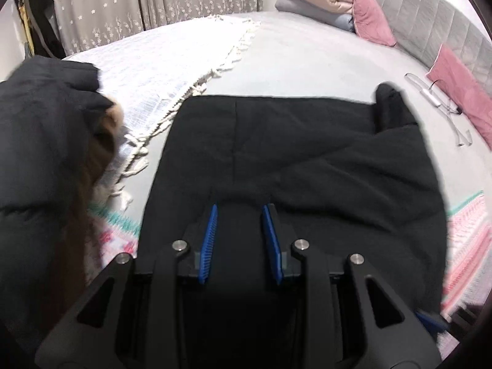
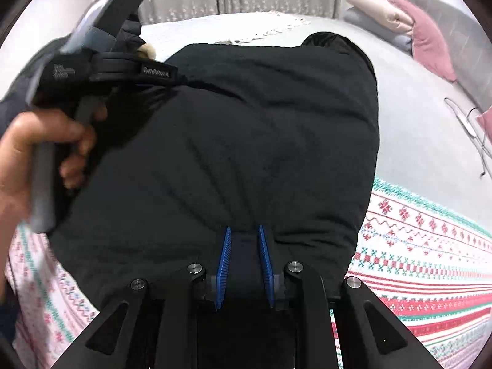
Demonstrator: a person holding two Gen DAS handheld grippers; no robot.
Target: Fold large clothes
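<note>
A large black padded coat [image 1: 276,153] lies on the bed, partly folded; it also fills the right wrist view [image 2: 246,138]. A fur-trimmed hood part [image 1: 101,141] hangs at the left. My left gripper [image 1: 240,212] is shut on a fold of the black coat at its near edge. My right gripper [image 2: 244,233] is shut on another near-edge fold of the coat. In the right wrist view the left gripper's body [image 2: 101,61] and the hand holding it show at upper left, over the coat.
The grey bed sheet [image 1: 307,61] has a white fringed throw [image 1: 153,70] at the left and a patterned red-green blanket [image 2: 430,246] at the near side. Pink pillows [image 1: 369,15] and a stack of folded bedding sit by the headboard. A wire hanger [image 1: 439,104] lies at the right.
</note>
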